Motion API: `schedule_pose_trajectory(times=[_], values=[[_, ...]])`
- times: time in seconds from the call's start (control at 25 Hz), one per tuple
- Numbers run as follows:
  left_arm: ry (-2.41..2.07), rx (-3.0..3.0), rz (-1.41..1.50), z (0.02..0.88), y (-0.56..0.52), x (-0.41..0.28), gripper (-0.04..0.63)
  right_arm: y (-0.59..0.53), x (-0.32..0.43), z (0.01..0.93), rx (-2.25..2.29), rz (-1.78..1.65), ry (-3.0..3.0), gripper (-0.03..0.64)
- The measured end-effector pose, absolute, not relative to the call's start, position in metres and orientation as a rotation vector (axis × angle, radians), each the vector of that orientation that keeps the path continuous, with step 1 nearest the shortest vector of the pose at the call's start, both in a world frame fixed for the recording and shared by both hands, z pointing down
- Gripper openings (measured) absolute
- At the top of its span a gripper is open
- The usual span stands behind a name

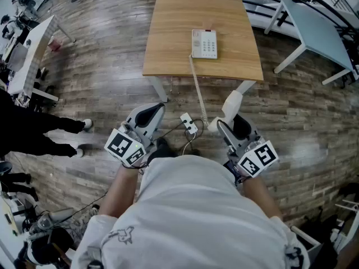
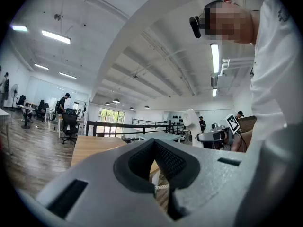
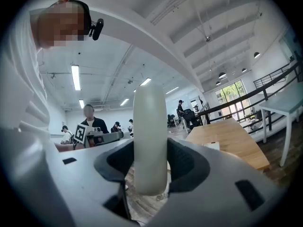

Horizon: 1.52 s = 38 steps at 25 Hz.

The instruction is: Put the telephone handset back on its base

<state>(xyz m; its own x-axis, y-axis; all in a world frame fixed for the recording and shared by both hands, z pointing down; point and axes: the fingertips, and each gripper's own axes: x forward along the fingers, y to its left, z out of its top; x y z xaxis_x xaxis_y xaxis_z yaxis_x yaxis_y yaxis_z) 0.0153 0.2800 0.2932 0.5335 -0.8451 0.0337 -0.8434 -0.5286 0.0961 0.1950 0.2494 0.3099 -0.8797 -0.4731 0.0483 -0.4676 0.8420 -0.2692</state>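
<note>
The white telephone base lies on the near part of a wooden table. Its coiled cord hangs off the table's edge down to the white handset. My right gripper is shut on the handset, held in front of my body and short of the table. In the right gripper view the handset stands upright between the dark pads. My left gripper hangs level with it at the left. Its jaws are together with nothing in them.
A white power strip with cables lies on the wooden floor between the grippers. A person's legs in black stand at the left. A white desk is at the far left, a grey table at the far right.
</note>
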Motion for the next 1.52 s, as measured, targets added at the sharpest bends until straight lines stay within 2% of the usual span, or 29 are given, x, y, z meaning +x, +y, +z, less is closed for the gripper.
schedule_pose_trajectory(times=[0.52,0.84,1.52], values=[[-1.409,2.671,-0.024,0.304,0.264,0.022,0.005,0.244,0.195,0.312,-0.785,-0.440,2.981,0.222],[-1.335,2.698,-0.030,0.307,0.215,0.018,0.005,0.205,0.183,0.316,-0.834,-0.461,2.973,0.221],[-1.069,2.757,-0.041,0.321,0.039,-0.098,0.006,0.049,0.061,0.339,-1.080,-0.564,2.968,0.221]])
